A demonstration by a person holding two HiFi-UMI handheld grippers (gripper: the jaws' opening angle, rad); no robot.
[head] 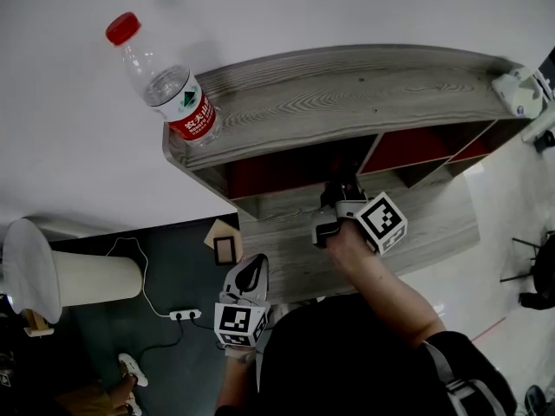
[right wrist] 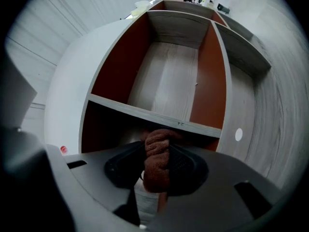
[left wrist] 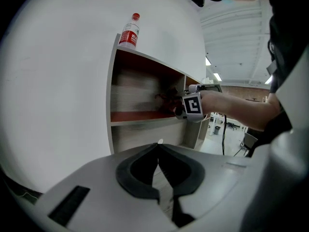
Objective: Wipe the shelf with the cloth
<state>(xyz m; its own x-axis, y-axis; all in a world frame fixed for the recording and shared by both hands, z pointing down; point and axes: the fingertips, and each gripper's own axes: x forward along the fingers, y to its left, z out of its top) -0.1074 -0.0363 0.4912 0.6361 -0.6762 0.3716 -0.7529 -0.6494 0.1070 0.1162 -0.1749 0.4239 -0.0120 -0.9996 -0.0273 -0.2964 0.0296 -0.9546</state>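
Right tongs (right wrist: 157,151) pinching brown cloth (right wrist: 157,167), cloth at mouth of compartment just under top board of shelf (head: 347,102). Left tongs (left wrist: 159,146) pressed together, empty, away from shelf. Judged: wiping under way; other compartments and top beside bottle (head: 165,81) likely left.

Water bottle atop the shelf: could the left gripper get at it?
Probably yes: the water bottle stands exposed on the top corner of the shelf, and nothing lies between it and the empty left gripper.
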